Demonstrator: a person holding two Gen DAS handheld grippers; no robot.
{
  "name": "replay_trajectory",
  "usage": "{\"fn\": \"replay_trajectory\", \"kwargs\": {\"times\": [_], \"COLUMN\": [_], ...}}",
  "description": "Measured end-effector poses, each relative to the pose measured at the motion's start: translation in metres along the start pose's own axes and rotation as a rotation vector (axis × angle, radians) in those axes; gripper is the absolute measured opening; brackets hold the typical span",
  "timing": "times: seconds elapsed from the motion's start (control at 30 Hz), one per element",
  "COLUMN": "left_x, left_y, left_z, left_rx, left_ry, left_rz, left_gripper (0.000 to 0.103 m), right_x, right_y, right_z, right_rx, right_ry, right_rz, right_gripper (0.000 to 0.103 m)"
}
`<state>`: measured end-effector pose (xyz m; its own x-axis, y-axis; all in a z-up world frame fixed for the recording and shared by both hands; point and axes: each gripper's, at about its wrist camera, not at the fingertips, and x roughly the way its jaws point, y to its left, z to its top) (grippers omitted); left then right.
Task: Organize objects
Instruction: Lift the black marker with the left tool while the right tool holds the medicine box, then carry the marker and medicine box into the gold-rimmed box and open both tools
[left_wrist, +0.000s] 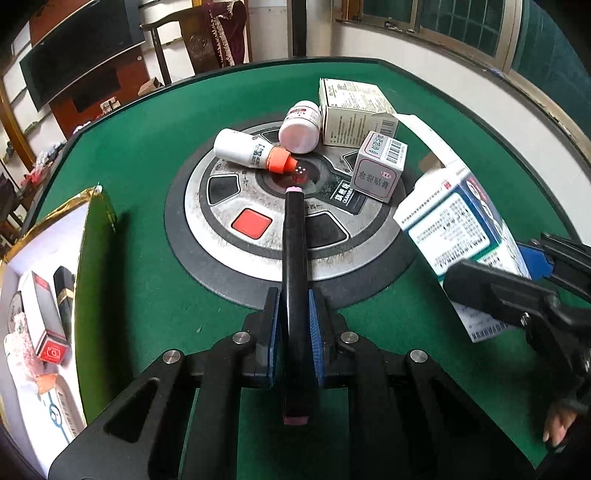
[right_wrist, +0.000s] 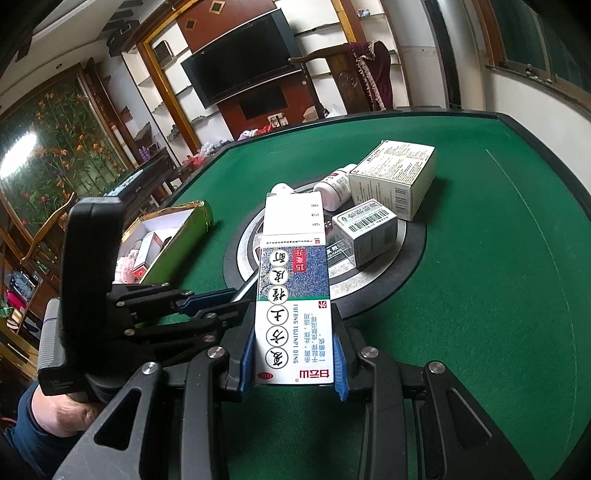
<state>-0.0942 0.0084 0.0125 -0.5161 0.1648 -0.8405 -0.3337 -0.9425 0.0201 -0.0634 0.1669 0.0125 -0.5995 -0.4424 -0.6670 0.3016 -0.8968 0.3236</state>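
My left gripper (left_wrist: 294, 317) is shut on a black pen-like stick (left_wrist: 293, 258) with pink ends, held above the green table. My right gripper (right_wrist: 293, 354) is shut on a blue and white medicine box (right_wrist: 295, 291), also seen in the left wrist view (left_wrist: 461, 225). On the round centre plate (left_wrist: 221, 206) lie a white bottle with an orange cap (left_wrist: 251, 149), a white jar (left_wrist: 300, 127), a small grey box (left_wrist: 380, 166) and a beige box (left_wrist: 354, 110). A gold-edged open box (left_wrist: 40, 314) with several items stands at the left.
The green felt table (left_wrist: 155, 140) has a dark raised edge. A chair (left_wrist: 199, 37) stands behind it, and a TV (right_wrist: 240, 55) hangs on the wall. The open box also shows in the right wrist view (right_wrist: 166, 236).
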Motion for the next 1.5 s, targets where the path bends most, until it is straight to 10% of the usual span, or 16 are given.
{"fn": "replay_trajectory", "kwargs": {"times": [0.13,0.23,0.93,1.5], "left_x": [0.006,0.004,-0.086,-0.136], "left_y": [0.004,0.007,0.03,0.145], "left_z": [0.006,0.003,-0.019,-0.055], "left_rx": [-0.017,-0.017,-0.034,-0.249], "left_ry": [-0.017,-0.041,-0.279,-0.368], "left_rz": [0.002,-0.014,0.025,-0.007], "left_gripper": [0.041,0.014,0.014,0.014], "right_x": [0.002,0.004,-0.004,0.043], "right_y": [-0.001,-0.002,0.013,0.146], "right_z": [-0.001,-0.002,-0.001,0.01], "right_rx": [0.003,0.003,0.009,-0.132], "right_ry": [0.006,0.012,-0.034,0.027], "right_rz": [-0.005,-0.009,-0.032,0.132], "right_gripper": [0.033,0.033,0.033,0.033]}}
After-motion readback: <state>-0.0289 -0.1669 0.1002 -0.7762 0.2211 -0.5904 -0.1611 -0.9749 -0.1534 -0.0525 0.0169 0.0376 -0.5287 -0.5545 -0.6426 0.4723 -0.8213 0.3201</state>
